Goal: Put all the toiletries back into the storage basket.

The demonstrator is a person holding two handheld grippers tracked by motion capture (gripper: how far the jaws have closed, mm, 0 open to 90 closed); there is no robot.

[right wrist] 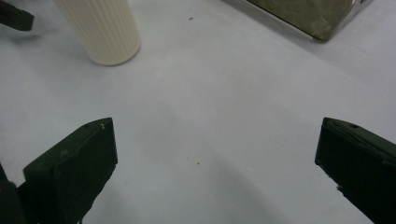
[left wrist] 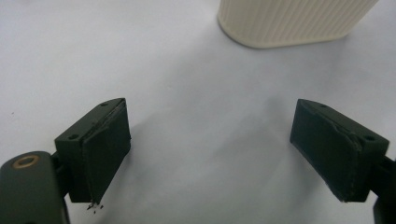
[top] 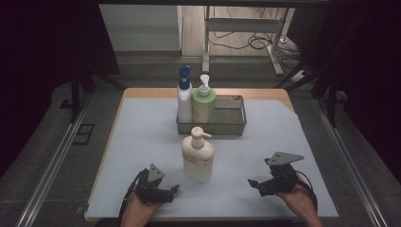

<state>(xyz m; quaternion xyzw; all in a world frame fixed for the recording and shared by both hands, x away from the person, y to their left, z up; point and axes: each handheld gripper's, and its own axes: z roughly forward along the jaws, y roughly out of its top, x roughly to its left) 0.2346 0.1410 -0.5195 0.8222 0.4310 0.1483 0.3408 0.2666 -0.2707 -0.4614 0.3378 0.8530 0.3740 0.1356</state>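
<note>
Cream pump bottle stands free on the tabletop, flanked by two empty grippers

High view: the cream pump bottle (top: 197,156) stands upright on the pale tabletop (top: 142,142), just in front of a wire-mesh basket (top: 234,124) that holds a blue-capped spray bottle (top: 184,94) and a green pump bottle (top: 204,101); the left gripper (top: 171,190) sits near the bottle's base, the right gripper (top: 252,183) well apart on the other side. Left gripper view: its jaws are spread with nothing between them, the bottle's ribbed base (left wrist: 292,21) just ahead. Right gripper view: jaws spread wide over bare tabletop, the bottle (right wrist: 100,30) and a basket corner (right wrist: 313,16) beyond. The bottle looks ready for pickup; the next move likely calls for closing one gripper around its body and lifting it into the basket's free end.
</note>
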